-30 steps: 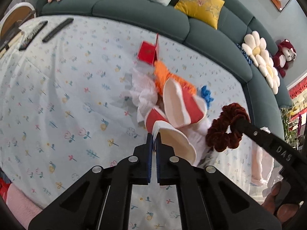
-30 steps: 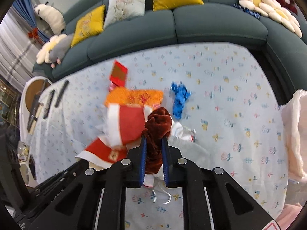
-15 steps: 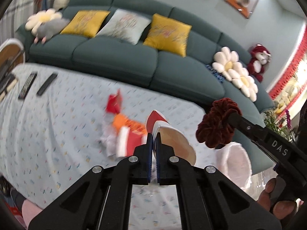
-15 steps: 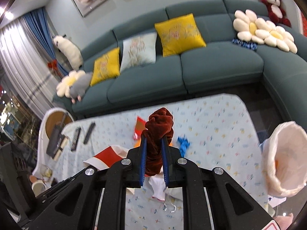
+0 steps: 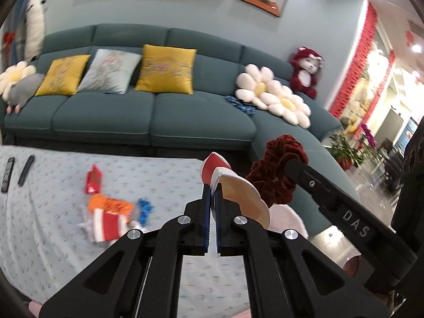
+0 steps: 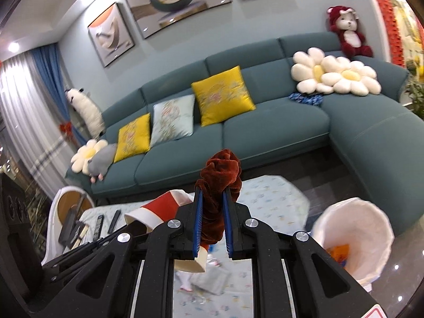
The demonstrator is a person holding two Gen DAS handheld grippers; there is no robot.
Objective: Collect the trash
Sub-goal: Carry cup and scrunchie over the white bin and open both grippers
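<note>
My left gripper (image 5: 211, 188) is shut on the rim of a red and white paper cup (image 5: 238, 198), lifted above the table; the cup (image 6: 159, 209) also shows at the left of the right wrist view. My right gripper (image 6: 212, 198) is shut on a dark red velvet scrunchie (image 6: 220, 182), which shows as the scrunchie (image 5: 278, 175) to the right in the left wrist view. A white-lined trash bin (image 6: 357, 235) stands on the floor at the lower right. More trash lies on the floral tablecloth (image 5: 53, 198): a red carton (image 5: 92, 180), an orange wrapper (image 5: 108, 204), a red and white cup (image 5: 108, 225) and a blue scrap (image 5: 144, 209).
A teal sectional sofa (image 5: 132, 116) with yellow cushions and flower pillows runs behind the table. Two remote controls (image 5: 16, 175) lie at the table's left end. A white side stand (image 6: 66, 212) holds dark items at the left.
Both grippers have risen well above the table, carrying the cup and the scrunchie. The views tilted up from the tablecloth to the sofa and wall, and the trash bin came into view.
</note>
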